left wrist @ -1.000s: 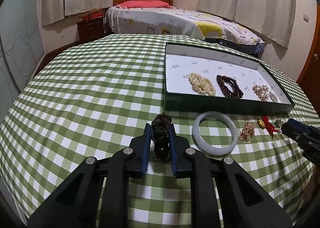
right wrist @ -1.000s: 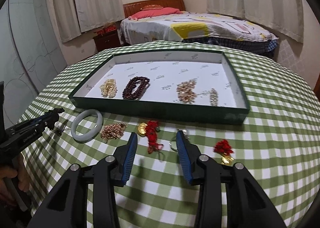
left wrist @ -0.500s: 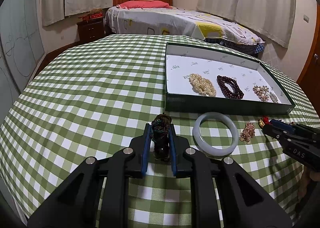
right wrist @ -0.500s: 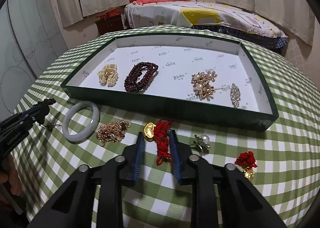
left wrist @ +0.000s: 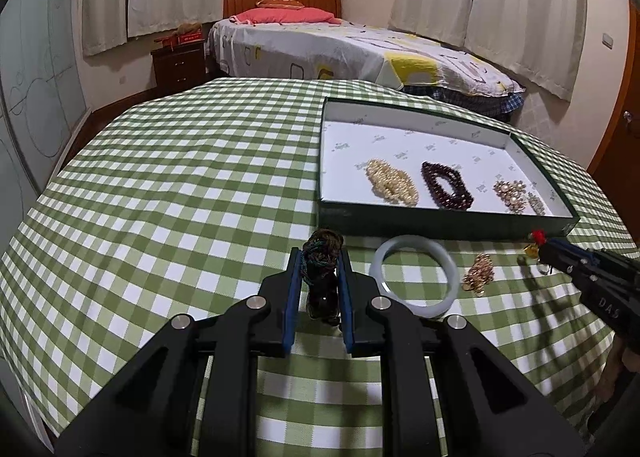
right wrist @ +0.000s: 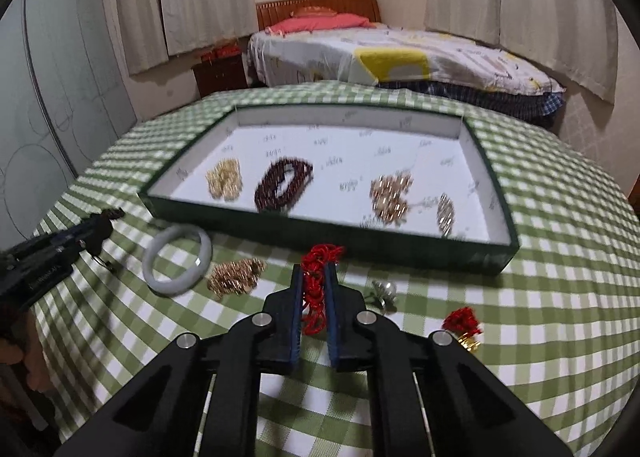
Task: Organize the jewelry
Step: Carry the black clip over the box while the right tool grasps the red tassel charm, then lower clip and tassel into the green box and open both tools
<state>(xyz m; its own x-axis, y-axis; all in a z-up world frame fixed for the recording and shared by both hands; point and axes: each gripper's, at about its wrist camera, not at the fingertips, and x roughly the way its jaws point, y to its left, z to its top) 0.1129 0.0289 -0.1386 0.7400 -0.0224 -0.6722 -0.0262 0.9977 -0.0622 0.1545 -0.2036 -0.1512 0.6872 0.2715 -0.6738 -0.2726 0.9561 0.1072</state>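
— Tongs first: what has each got?

— Left tongs (left wrist: 319, 269) are clenched on a dark braided cord piece (left wrist: 321, 257), held above the worktop (left wrist: 160, 197) just left of the pale bangle (left wrist: 414, 275). Right tongs (right wrist: 313, 285) are clamped on a red knotted cord charm (right wrist: 318, 269), held in front of the near wall of the green box (right wrist: 400, 247).

— So how far along is the sorting?

— Partway, I'd say. Four pieces lie on the white lining inside the box: a cream pearl bracelet (left wrist: 392, 181), a dark red bead bracelet (left wrist: 447, 185), a gold-and-pearl cluster (right wrist: 390, 195) and a small sparkly brooch (right wrist: 446, 213).

— And outside it?

— The bangle, a heap of gold chain (right wrist: 236, 275), a silvery pearl ring (right wrist: 384, 293) and a second red charm with a gold bit (right wrist: 464, 325), all on the checked cloth near the box front. Plus the two pieces being gripped.

— Six left, then.

— By my count, yes. Both held pieces look ready to go over the box wall; the lining has plenty of bare room behind the row already laid.
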